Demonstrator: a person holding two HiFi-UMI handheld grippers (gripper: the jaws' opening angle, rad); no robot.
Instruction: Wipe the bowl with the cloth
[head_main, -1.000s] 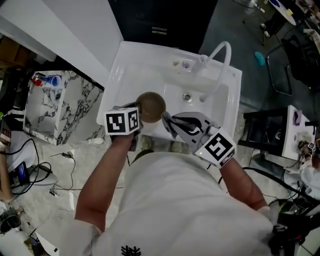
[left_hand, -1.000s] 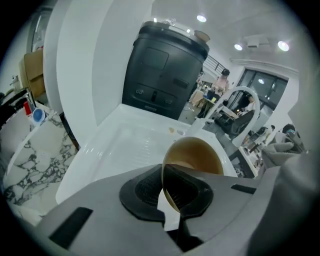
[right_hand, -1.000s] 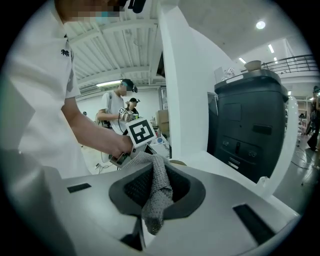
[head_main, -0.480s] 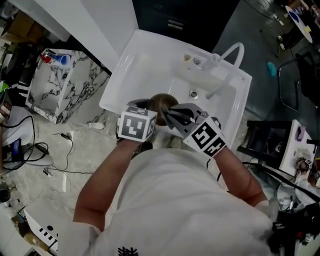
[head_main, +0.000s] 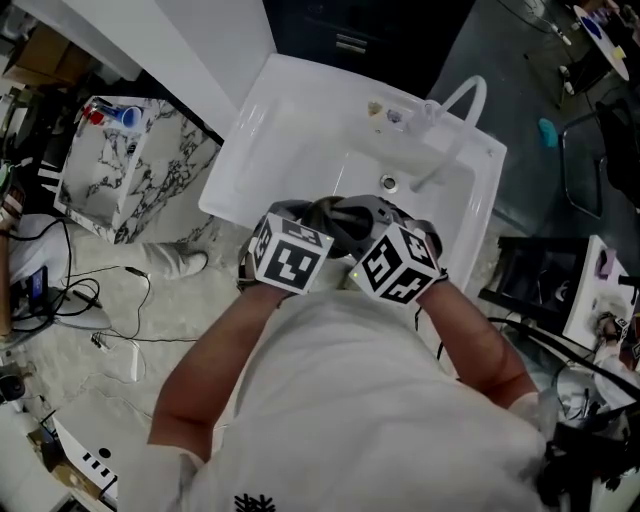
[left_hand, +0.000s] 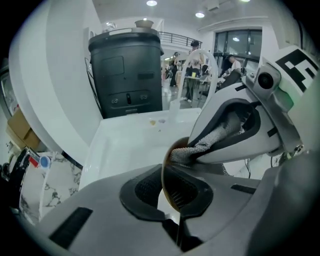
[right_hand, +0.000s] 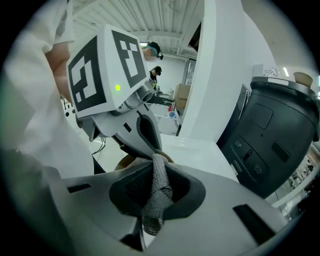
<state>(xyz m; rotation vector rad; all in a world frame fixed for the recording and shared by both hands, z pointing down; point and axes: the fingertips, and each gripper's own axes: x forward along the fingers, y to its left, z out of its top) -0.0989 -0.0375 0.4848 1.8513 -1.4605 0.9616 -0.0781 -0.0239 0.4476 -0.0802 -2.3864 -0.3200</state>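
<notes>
Jaws of your left gripper (left_hand: 170, 191) clamp the rim of the bowl (left_hand: 167, 159), which sits edge-on between the pads. Your right gripper (right_hand: 155, 192) pinches the cloth (right_hand: 160, 175), its end pressed into the bowl, above the sink (head_main: 300, 110). A second ago the bowl showed between the grippers; now their cubes cover it.

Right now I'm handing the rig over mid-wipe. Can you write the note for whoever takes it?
Left gripper: fingers shut on the rim of the brown bowl, which is held on edge.
Right gripper: fingers shut on the grey cloth; the cloth's free end meets the bowl's inner side near the rim.
Place: both grippers are close together over the near edge of the white sink.
Done: bowl and cloth are both gripped and in contact.
Left: rub the cloth round the bowl. The pictures do not show how much is already wiped.
</notes>
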